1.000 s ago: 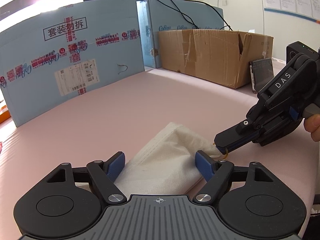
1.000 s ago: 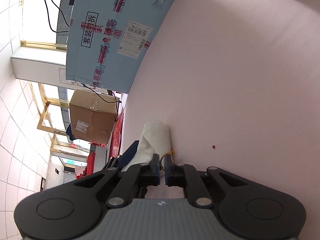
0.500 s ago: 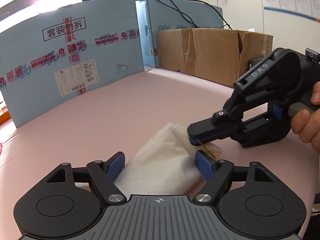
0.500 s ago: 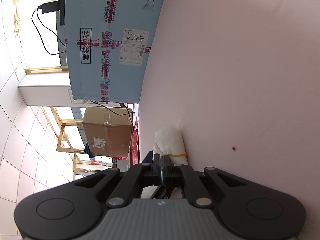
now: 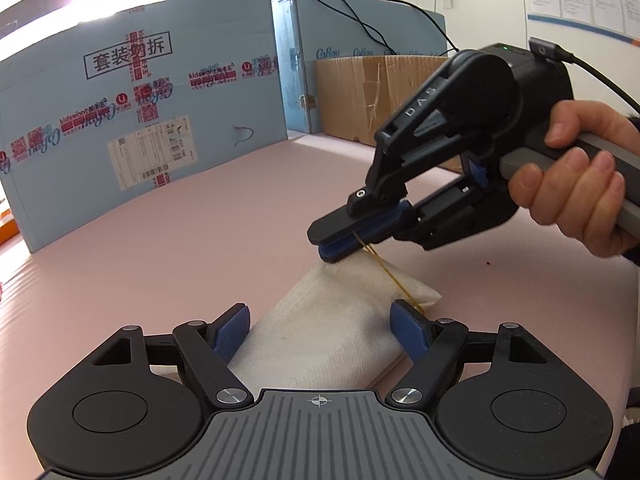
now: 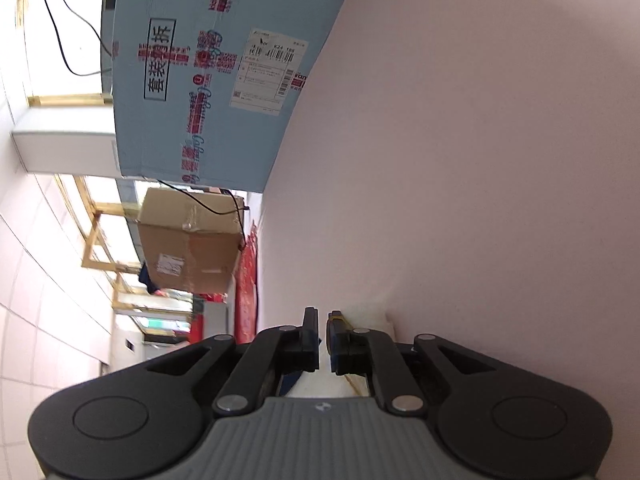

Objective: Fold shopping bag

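A white shopping bag (image 5: 332, 332), folded into a thick roll, lies on the pink table (image 5: 180, 240). My left gripper (image 5: 320, 314) straddles its near end, with both blue pads against the bag's sides. Over the far end hovers my right gripper (image 5: 320, 242), held by a hand (image 5: 576, 192). A yellow rubber band (image 5: 390, 276) runs taut from between its blue pads down across the bag's right corner. Its jaws are opening slightly, the band still between them. In the right wrist view the right gripper (image 6: 323, 316) shows a narrow gap, the band (image 6: 335, 313) on one finger and the bag (image 6: 372, 314) just beyond.
A large blue printed carton (image 5: 140, 112) stands along the far left of the table, and a brown cardboard box (image 5: 360, 96) sits at the back right. Cables hang behind them. A tiny red speck (image 5: 487, 263) lies on the table right of the bag.
My right gripper has swung from the bag's right corner up and left over its far end, pulling the rubber band taut across the bag. The left gripper and the bag stayed put.
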`<state>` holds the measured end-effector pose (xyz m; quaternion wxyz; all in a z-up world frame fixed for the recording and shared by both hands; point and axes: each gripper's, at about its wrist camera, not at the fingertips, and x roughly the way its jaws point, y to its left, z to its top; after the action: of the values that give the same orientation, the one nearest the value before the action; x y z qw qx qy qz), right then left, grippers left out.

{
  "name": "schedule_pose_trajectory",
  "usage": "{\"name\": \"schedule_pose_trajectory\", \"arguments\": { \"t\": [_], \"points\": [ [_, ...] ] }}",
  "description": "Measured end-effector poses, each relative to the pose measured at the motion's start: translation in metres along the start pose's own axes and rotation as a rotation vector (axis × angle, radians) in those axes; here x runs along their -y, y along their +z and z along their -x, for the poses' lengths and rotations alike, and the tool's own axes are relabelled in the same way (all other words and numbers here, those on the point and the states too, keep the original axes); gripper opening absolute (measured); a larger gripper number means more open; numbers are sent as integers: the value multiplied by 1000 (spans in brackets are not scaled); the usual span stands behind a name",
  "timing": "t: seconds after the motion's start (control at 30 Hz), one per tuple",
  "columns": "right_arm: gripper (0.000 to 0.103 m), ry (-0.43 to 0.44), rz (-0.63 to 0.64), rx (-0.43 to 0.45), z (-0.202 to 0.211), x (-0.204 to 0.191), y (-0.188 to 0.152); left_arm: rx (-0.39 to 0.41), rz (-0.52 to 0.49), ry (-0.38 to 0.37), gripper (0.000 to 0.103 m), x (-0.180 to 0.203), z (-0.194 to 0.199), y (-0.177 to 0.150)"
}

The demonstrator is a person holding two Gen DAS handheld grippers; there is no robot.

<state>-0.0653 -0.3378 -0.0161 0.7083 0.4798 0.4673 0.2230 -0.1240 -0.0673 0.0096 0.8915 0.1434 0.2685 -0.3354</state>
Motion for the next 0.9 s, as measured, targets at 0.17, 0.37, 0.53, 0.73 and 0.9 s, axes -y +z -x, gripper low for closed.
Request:
{"name": "schedule_pose_trajectory", "arguments": {
  "t": [0.17,0.37,0.53,0.73,0.9],
  "points": [
    [6,-116,84,-132,-25,-4,31,-9,18,-21,79,-4,-2,0],
    [7,-176,232,-268,-58,-34,45,-16,32,-39,79,-7,-4,-1],
    [12,-301,486,-414,-91,-86,22,-19,45,-51,79,-10,-6,-2],
    [22,-331,632,-457,-84,-113,-12,-20,66,-63,80,-15,-7,-5],
    [22,-307,624,-453,-58,-106,-25,-20,60,-51,87,-13,-6,-5]
  ]
}}
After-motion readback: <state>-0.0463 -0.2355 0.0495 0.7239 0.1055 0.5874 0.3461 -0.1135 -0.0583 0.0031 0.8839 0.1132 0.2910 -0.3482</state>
